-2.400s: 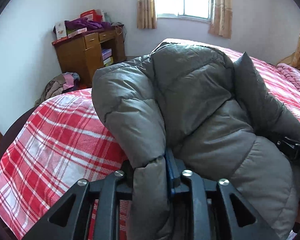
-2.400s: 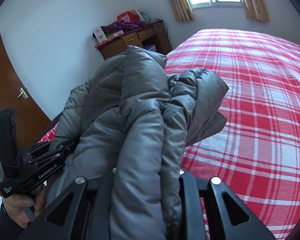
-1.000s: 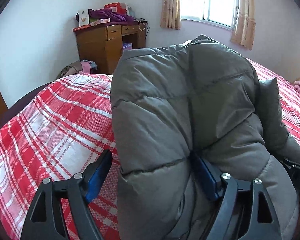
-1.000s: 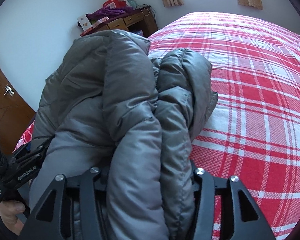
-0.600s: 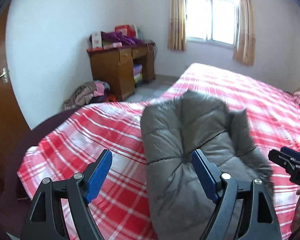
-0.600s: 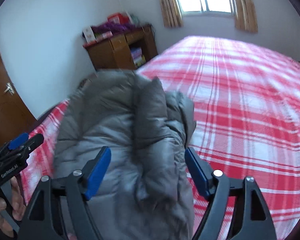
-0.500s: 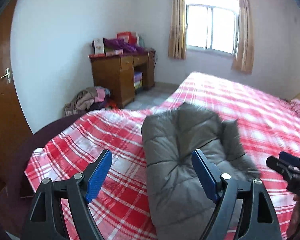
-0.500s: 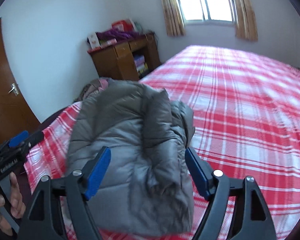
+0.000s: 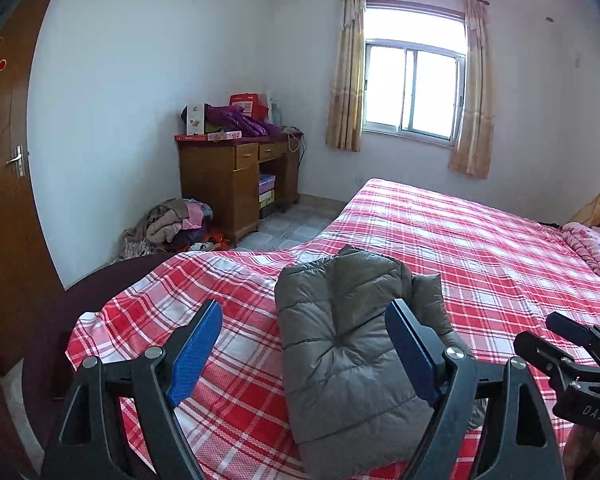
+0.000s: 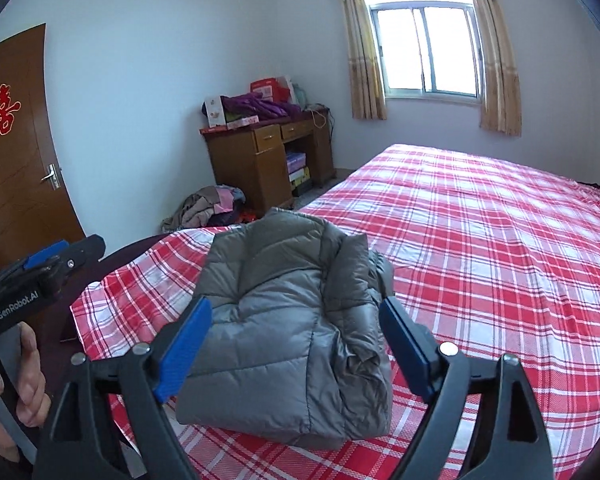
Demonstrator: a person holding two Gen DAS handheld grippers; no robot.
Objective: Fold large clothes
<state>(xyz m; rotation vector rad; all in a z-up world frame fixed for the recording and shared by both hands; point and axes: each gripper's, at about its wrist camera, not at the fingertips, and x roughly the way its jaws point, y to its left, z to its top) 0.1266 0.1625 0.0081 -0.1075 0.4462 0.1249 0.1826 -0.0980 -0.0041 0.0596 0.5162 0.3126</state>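
A grey puffer jacket (image 9: 340, 344) lies folded in a thick bundle near the front corner of the bed with the red plaid cover (image 9: 480, 248). My left gripper (image 9: 303, 308) hovers above and behind it, open, with its blue pads clear of the fabric. In the right wrist view the jacket (image 10: 284, 320) rests on the plaid cover (image 10: 480, 240) below my right gripper (image 10: 294, 304), whose jaws are opening with nothing pressed between them. Each gripper shows at the edge of the other's view: the right gripper (image 9: 572, 356) and the left gripper (image 10: 40, 272), held by a hand (image 10: 16, 380).
A wooden desk (image 9: 236, 176) piled with boxes and purple cloth stands against the far wall by the curtained window (image 9: 412, 92). A heap of clothes (image 9: 172, 224) lies on the floor beside it. A brown door (image 9: 4, 200) is at left, a pink blanket (image 9: 592, 244) at the bed's far right.
Both grippers let go of the jacket, then rose and drew back. The jacket dropped from their jaws and now lies folded on the bed.
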